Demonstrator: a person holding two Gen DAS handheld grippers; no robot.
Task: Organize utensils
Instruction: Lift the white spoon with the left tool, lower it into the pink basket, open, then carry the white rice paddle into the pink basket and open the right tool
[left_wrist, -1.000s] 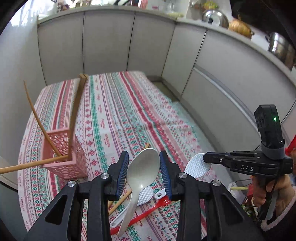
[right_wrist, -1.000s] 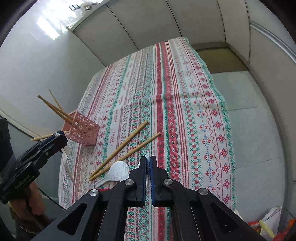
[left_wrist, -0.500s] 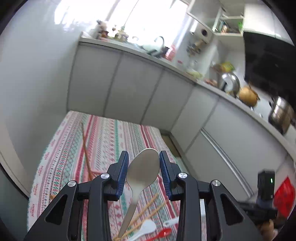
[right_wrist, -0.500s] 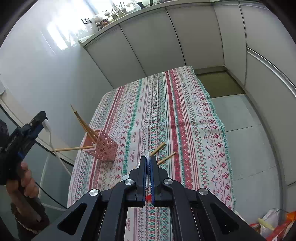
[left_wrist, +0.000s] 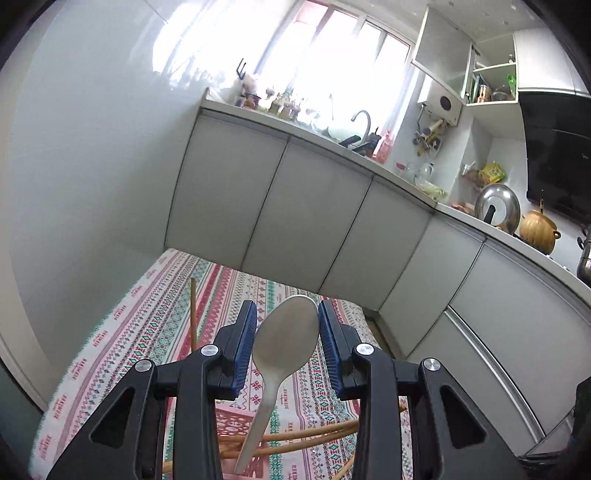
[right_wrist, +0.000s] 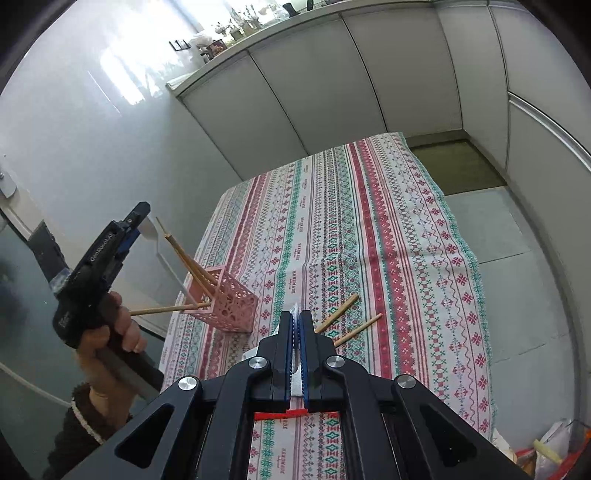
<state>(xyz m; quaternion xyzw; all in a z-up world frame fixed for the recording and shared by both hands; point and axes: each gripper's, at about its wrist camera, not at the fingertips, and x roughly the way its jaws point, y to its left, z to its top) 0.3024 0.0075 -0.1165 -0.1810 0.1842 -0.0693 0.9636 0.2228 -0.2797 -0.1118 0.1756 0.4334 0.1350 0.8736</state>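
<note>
Left wrist view: my left claw (left_wrist: 284, 341) grips a pale grey plastic spoon (left_wrist: 286, 341) by its bowl, handle slanting down over the pink lattice plastic basket (right_wrist: 225, 301), which holds wooden chopsticks (right_wrist: 188, 260). Right claw (right_wrist: 295, 354) is clamped on something thin and white; I cannot tell what. Two loose wooden chopsticks (right_wrist: 338, 314) lie on the striped patterned tablecloth (right_wrist: 369, 221) covering the counter, beside the basket.

Table under a striped patterned cloth

On the table (right_wrist: 369, 221): pink basket (right_wrist: 231, 306) near the left edge; two chopsticks (right_wrist: 347, 321) near the front edge.
</note>
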